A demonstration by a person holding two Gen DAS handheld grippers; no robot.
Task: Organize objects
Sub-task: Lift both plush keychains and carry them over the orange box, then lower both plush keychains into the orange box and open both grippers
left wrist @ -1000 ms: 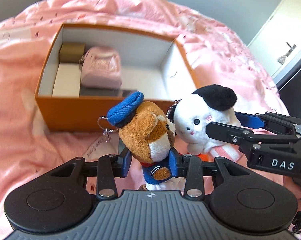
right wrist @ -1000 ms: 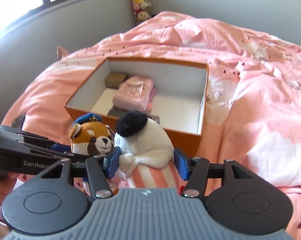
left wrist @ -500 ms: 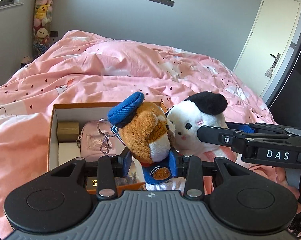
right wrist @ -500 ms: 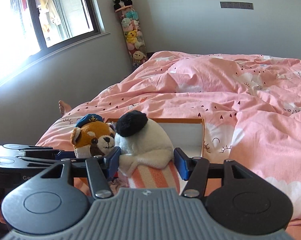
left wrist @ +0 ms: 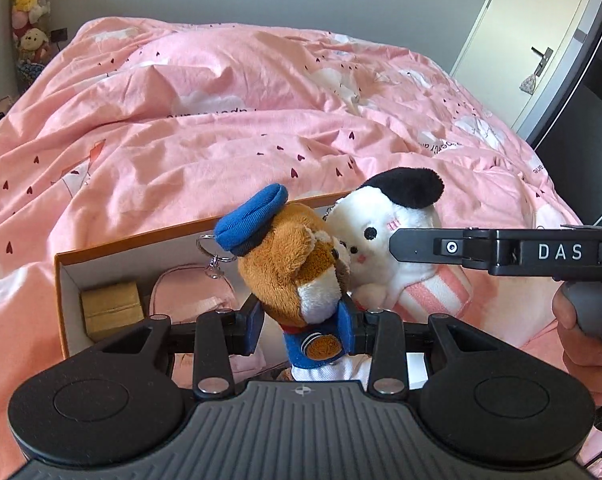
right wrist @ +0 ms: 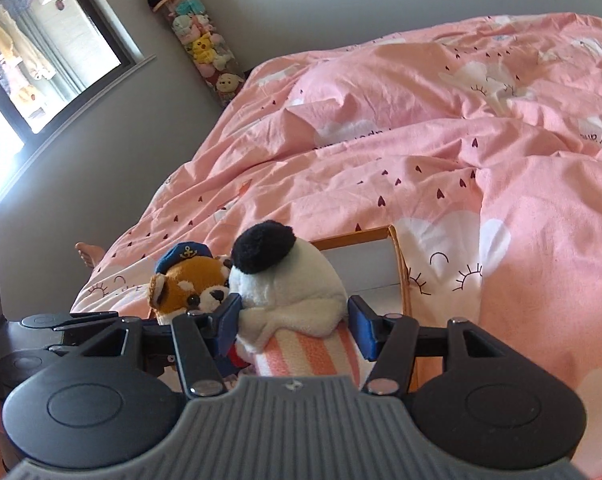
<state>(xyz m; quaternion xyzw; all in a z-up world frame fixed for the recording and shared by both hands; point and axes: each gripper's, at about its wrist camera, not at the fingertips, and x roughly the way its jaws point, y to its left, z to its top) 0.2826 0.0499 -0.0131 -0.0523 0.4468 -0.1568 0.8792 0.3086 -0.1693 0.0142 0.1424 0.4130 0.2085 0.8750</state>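
Brown plush bear (left wrist: 297,276) sits clamped between the left gripper's (left wrist: 301,330) jaws.

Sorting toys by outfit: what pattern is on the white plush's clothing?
Pink and white stripes on the white plush, clearest in the right wrist view.

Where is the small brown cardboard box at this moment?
In the left wrist view, the small brown box sits inside the orange box, at its left end, beside the pink pouch.
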